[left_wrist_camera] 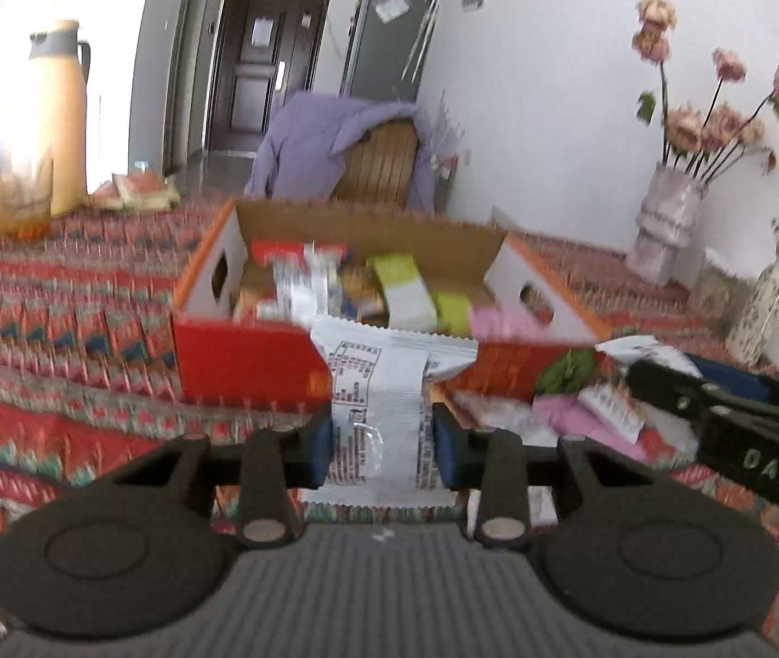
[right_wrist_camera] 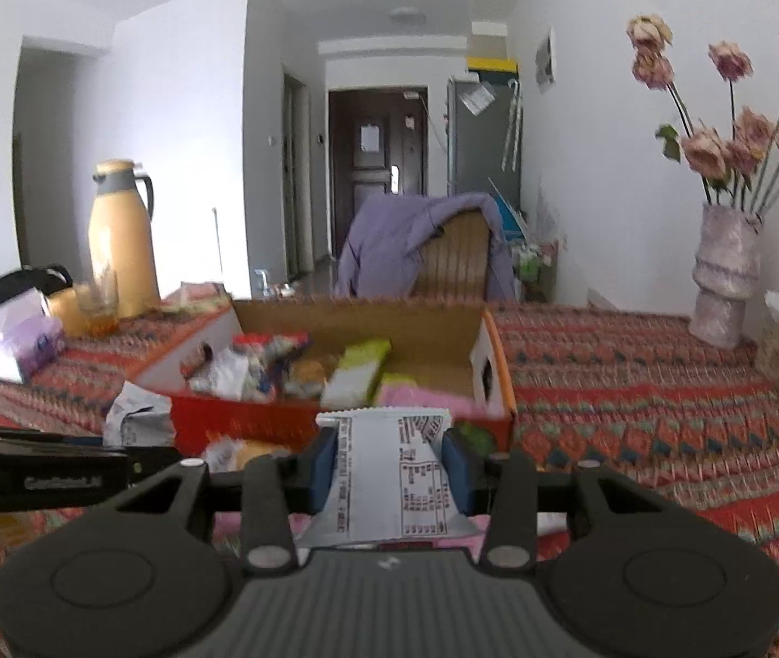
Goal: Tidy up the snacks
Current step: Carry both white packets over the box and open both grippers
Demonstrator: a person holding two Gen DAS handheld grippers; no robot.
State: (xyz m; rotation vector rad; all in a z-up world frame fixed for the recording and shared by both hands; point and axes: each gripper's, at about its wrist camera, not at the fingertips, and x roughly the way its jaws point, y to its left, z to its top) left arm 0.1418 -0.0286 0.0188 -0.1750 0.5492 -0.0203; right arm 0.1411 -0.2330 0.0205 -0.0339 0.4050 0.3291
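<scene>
An open red and orange cardboard box (left_wrist_camera: 246,362) (right_wrist_camera: 236,422) stands on the patterned tablecloth with several snack packets inside. My left gripper (left_wrist_camera: 381,449) is shut on a white snack packet (left_wrist_camera: 378,384) with printed text, held just in front of the box's near wall. My right gripper (right_wrist_camera: 389,471) is shut on another white printed packet (right_wrist_camera: 389,471), also short of the box's front wall. More loose packets (left_wrist_camera: 581,411) lie on the cloth before the box. The right gripper's black body (left_wrist_camera: 745,427) shows at the right of the left wrist view.
A yellow thermos jug (right_wrist_camera: 120,241) and a glass (right_wrist_camera: 96,301) stand at the back left. A vase of dried pink flowers (right_wrist_camera: 723,274) stands at the right, smaller vases (left_wrist_camera: 756,312) near it. A chair draped in purple cloth (right_wrist_camera: 422,247) is behind the table.
</scene>
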